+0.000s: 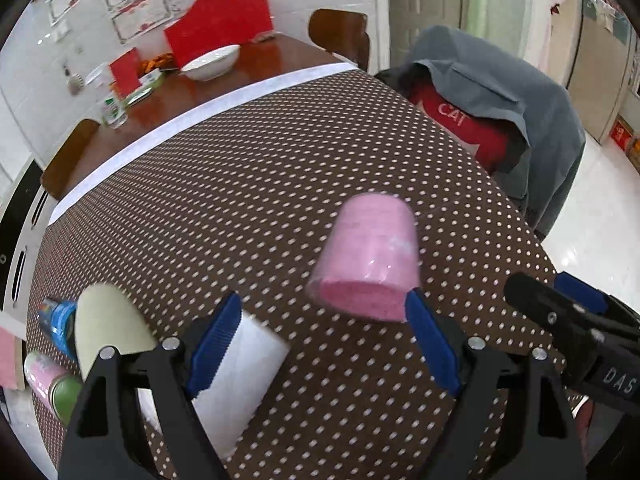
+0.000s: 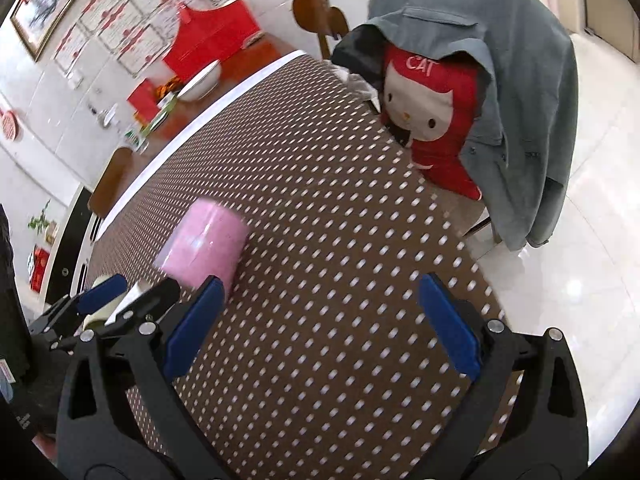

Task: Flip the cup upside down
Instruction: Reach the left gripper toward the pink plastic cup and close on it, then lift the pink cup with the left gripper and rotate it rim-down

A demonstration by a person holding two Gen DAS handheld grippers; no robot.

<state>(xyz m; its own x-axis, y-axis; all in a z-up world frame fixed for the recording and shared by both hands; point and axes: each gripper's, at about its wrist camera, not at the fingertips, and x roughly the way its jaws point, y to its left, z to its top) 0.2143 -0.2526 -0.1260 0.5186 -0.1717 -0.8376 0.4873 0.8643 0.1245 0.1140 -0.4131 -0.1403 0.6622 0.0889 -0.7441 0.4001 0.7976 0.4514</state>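
A pink cup (image 1: 370,258) stands upside down on the brown dotted tablecloth (image 1: 260,184), base up and rim on the cloth. It also shows in the right wrist view (image 2: 204,242). My left gripper (image 1: 320,340) is open and empty, with the cup just ahead of its right finger and apart from it. My right gripper (image 2: 320,320) is open and empty, with the cup just ahead of its left finger. The right gripper shows at the right edge of the left wrist view (image 1: 568,320).
A white cup (image 1: 236,376), a pale green cup (image 1: 108,328) and cans (image 1: 56,320) lie at the near left. A chair with a grey jacket (image 2: 500,92) and a red cat cushion (image 2: 432,108) stands at the right table edge. A white bowl (image 1: 212,62) sits far back.
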